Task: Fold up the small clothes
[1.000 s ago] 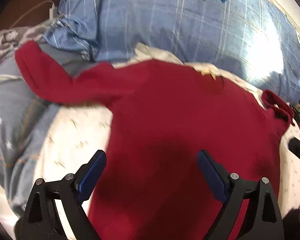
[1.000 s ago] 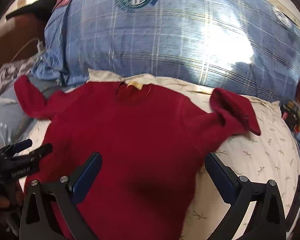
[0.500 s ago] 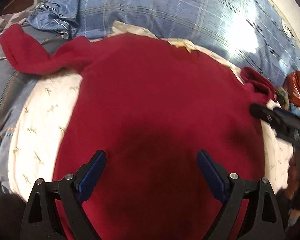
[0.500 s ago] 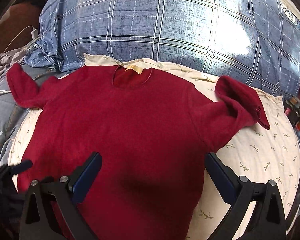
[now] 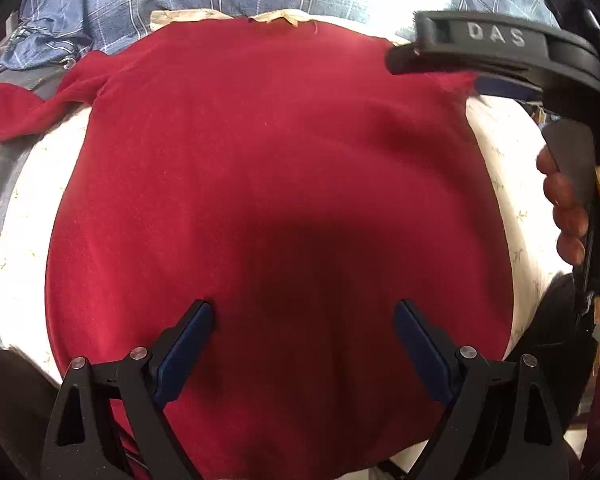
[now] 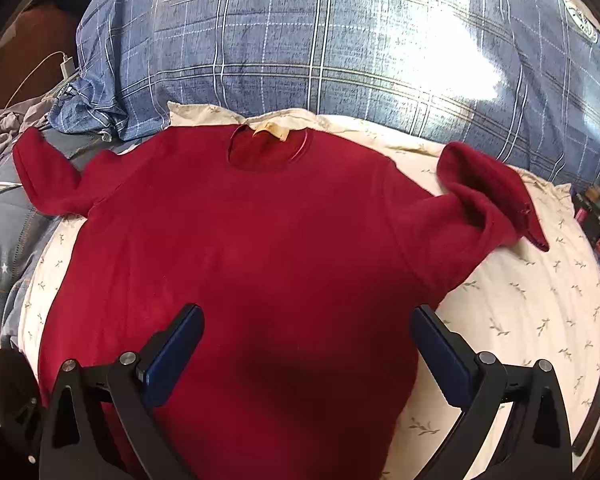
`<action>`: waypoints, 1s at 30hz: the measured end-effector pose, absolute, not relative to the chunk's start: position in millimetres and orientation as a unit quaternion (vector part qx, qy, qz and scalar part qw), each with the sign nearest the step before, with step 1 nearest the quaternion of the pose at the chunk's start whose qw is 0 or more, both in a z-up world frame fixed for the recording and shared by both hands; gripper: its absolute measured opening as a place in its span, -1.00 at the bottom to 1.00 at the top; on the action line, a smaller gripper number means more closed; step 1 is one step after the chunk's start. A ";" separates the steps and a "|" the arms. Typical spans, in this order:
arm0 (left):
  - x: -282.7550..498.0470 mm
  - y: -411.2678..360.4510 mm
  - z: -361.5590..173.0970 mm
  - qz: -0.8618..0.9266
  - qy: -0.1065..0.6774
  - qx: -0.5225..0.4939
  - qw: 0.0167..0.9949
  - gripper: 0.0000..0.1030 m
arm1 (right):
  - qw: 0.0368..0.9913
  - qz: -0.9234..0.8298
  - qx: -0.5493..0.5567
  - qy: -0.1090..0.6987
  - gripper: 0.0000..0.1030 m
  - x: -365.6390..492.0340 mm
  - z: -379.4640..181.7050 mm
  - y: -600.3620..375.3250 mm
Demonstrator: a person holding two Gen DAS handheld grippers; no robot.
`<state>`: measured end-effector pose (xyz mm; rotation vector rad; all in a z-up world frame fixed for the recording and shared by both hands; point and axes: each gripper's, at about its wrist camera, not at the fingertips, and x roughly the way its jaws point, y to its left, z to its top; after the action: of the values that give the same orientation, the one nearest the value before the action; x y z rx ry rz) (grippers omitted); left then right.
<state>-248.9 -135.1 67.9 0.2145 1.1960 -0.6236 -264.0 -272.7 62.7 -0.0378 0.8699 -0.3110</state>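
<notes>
A small red sweater [image 6: 260, 240] lies flat, neck away from me, on a cream leaf-print pillow [image 6: 532, 304]. Its left sleeve [image 6: 48, 180] spreads out to the left; its right sleeve [image 6: 488, 188] is crumpled and folded back on itself. It also fills the left wrist view [image 5: 268, 168]. My left gripper [image 5: 304, 344] is open and empty over the sweater's lower body. My right gripper [image 6: 308, 344] is open and empty over the lower right body. In the left wrist view the right gripper's black body [image 5: 500, 52] crosses the upper right, held by a hand [image 5: 564, 208].
A blue plaid pillow [image 6: 340, 40] lies behind the sweater. A grey-blue star-print cover [image 6: 4, 248] is at the left. A white charger and cable [image 6: 66, 66] lie at the far left. Red and dark clutter [image 6: 592, 208] sits at the right edge.
Both grippers have moved closer over the sweater. The right gripper's body and hand now stand large at the right of the left wrist view. Both jaws stay open.
</notes>
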 end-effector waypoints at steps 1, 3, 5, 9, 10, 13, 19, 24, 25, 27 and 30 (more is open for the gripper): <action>-247.2 -134.9 67.0 -0.290 0.558 0.095 0.772 0.78 | 0.894 -0.148 -0.018 0.423 0.99 -263.2 61.1 -271.9; -245.4 -137.2 67.5 -0.293 0.570 0.086 0.763 0.78 | 0.892 -0.145 -0.020 0.429 0.99 -261.3 58.0 -269.7; -241.7 -139.3 68.8 -0.298 0.577 0.080 0.756 0.78 | 0.890 -0.144 -0.025 0.433 0.99 -259.0 56.0 -267.8; -233.6 -141.0 68.2 -0.299 0.583 0.074 0.752 0.78 | 0.890 -0.141 -0.019 0.434 0.99 -255.6 56.2 -267.3; -233.4 -140.9 68.1 -0.299 0.583 0.074 0.752 0.78 | 0.890 -0.141 -0.018 0.434 0.99 -255.1 56.4 -267.3; -238.5 -143.4 63.7 -0.298 0.579 0.076 0.755 0.78 | 0.890 -0.139 -0.021 0.434 0.99 -254.3 56.8 -265.3; -243.5 -145.3 64.3 -0.306 0.567 0.067 0.762 0.78 | 0.889 -0.140 -0.019 0.436 0.99 -255.0 57.2 -266.1; -244.7 -142.6 65.3 -0.319 0.562 0.028 0.763 0.78 | 0.888 -0.142 -0.016 0.436 0.99 -256.8 58.6 -267.4; -245.6 -138.4 65.4 -0.321 0.562 0.019 0.762 0.78 | 0.888 -0.143 -0.016 0.436 0.99 -257.3 59.0 -266.7; -250.0 -129.2 64.7 -0.320 0.560 0.008 0.764 0.78 | 0.889 -0.144 -0.017 0.435 0.99 -257.3 60.3 -265.4; -254.2 -114.6 63.5 -0.318 0.555 -0.003 0.769 0.78 | 0.889 -0.144 -0.020 0.435 0.99 -255.8 61.0 -261.1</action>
<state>-254.2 -114.6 63.5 -0.0059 1.2039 -0.6899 -255.8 -261.1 61.0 -0.0419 0.9036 -0.2985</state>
